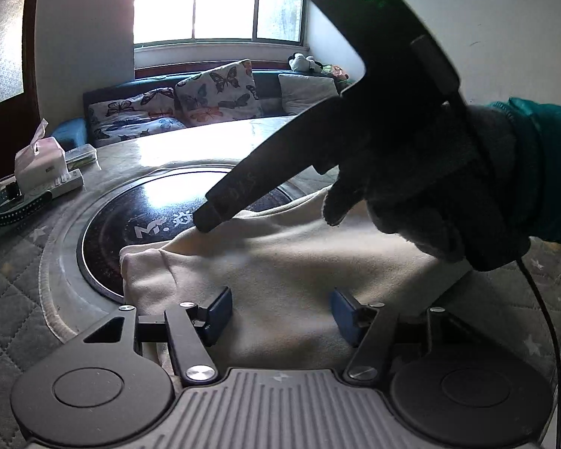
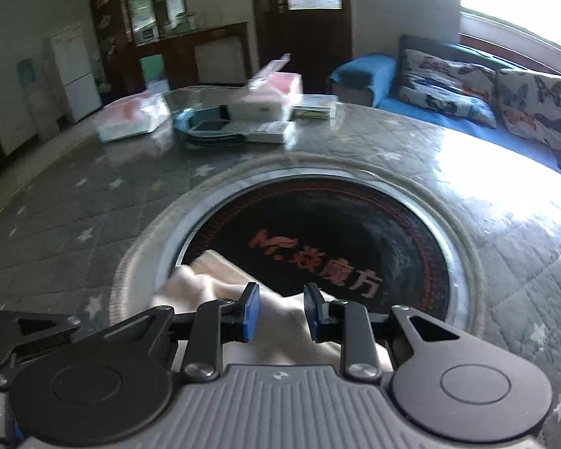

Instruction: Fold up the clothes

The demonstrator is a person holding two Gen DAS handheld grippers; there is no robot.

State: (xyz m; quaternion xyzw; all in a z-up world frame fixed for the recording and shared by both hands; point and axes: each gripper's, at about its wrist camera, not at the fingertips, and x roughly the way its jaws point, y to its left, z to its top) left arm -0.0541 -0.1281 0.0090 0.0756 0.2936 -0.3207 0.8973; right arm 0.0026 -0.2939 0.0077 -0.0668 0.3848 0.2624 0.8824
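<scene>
A cream garment (image 1: 280,262) lies folded on the table, partly over the black round hotplate (image 1: 146,209). My left gripper (image 1: 280,314) is open just above the cloth, its blue pads wide apart. My right gripper, held in a grey-gloved hand, crosses the left wrist view from the upper right; its tip (image 1: 207,222) touches the garment's far edge. In the right wrist view my right gripper (image 2: 278,312) stands with a narrow gap between its blue pads over the cream cloth (image 2: 220,284), at the near edge of the hotplate (image 2: 318,239). No cloth shows between the pads.
The round table has a grey quilted cover with stars (image 2: 74,202). Tissue packs and boxes (image 2: 265,93) and a glass dish with a phone (image 2: 209,125) sit at the far side. A tissue box (image 1: 37,164) and a watch (image 1: 7,209) lie left. A blue sofa with butterfly cushions (image 1: 213,93) is behind.
</scene>
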